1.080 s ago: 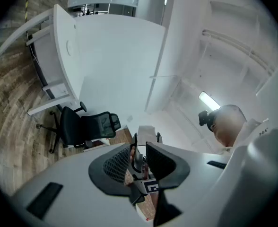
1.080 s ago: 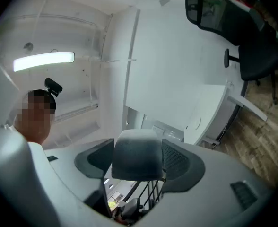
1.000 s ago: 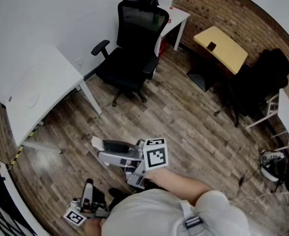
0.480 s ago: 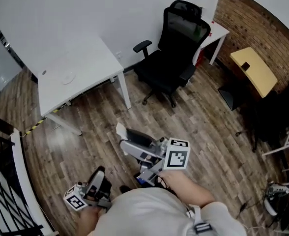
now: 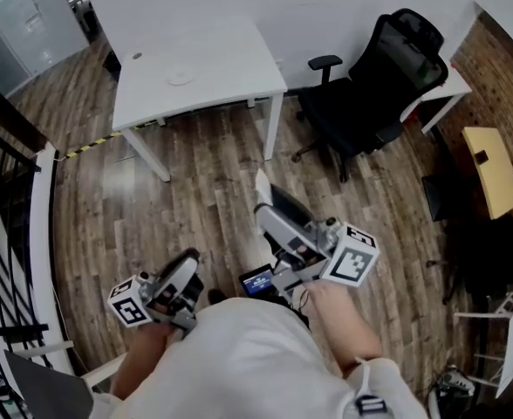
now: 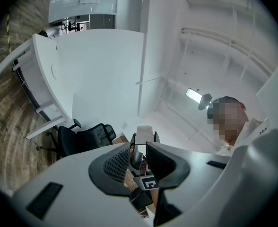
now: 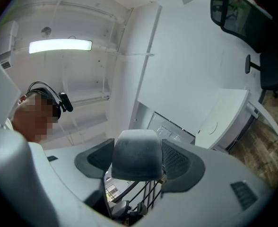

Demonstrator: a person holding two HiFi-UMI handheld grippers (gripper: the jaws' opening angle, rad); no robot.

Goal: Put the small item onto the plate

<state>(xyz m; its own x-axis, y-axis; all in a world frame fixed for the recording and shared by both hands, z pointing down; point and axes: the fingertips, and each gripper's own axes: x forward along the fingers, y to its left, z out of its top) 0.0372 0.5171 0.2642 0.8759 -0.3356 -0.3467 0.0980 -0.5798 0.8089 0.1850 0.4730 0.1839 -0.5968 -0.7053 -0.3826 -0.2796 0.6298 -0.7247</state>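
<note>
Above the wooden floor [image 5: 195, 199], the right claw [image 5: 265, 197] grips the small item [image 7: 136, 152].
The pale, rounded item sits clamped between its jaws, well apart from the plate [image 5: 180, 78] on the white tabletop [image 5: 230, 55]. The left claw [image 6: 138, 161] is held low by the person's side, jaws slightly parted, nothing between them.

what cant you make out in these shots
- the item in the right tool: blurred up close in the right gripper view and tiny in the head view, so its kind is unclear.
- the plate on the table: small and white on white in the head view, so only a faint round outline shows.
- the feet: hidden by the torso in the head view.
</note>
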